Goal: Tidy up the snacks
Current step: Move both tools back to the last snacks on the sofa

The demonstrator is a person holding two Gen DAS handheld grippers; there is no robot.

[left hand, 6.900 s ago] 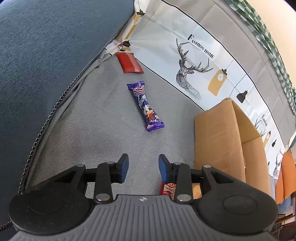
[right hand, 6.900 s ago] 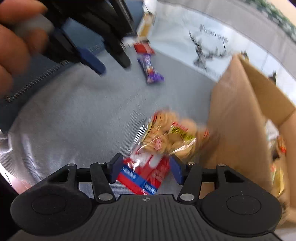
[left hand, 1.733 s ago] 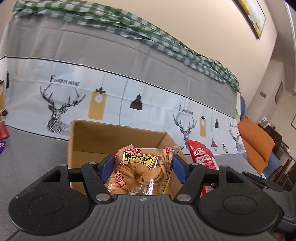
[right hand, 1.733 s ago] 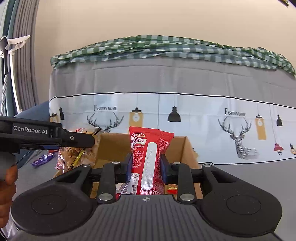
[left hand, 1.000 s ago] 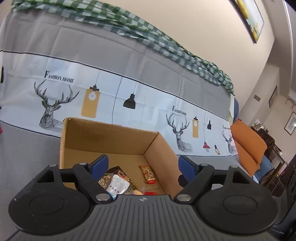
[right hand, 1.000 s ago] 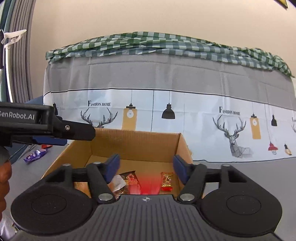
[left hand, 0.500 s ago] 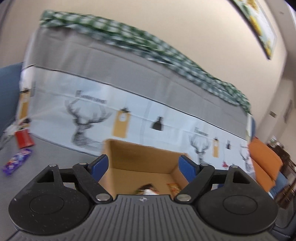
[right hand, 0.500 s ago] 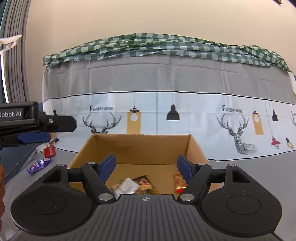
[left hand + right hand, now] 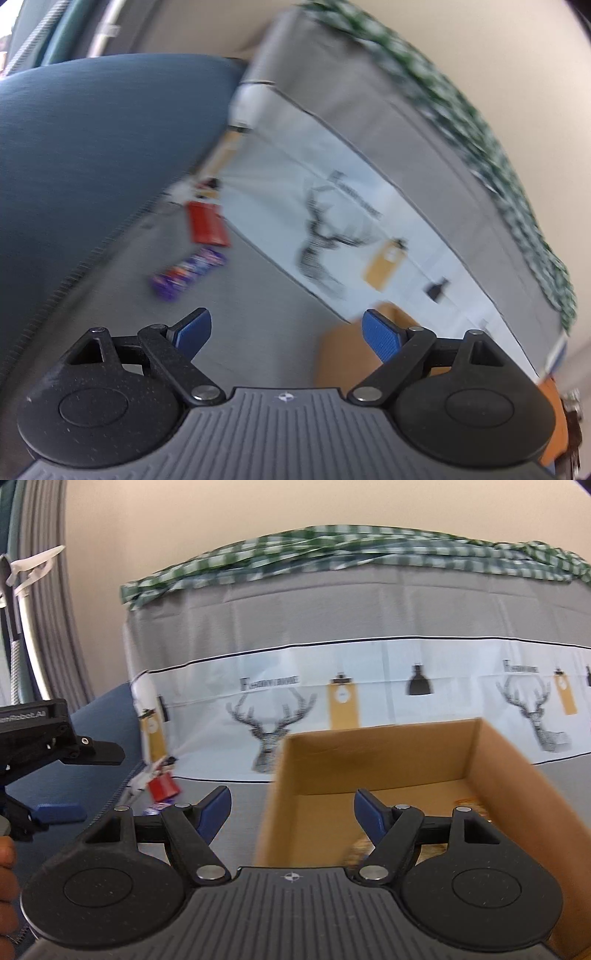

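We see the cardboard box (image 9: 406, 775) ahead-right of the right gripper (image 9: 291, 808); jaws spread, empty. Left gripper (image 9: 286, 332) just opened wider, nothing between its pads. Red packet (image 9: 206, 223) and purple bar (image 9: 188, 272) lie ahead-left of it.

Little can be read. The printed cloth (image 9: 369, 672) carries a line of dark capital lettering above each stag head, too blurred to make out. White lettering on the left gripper (image 9: 55, 779) body ends in "Robot.AI", its start cut off.
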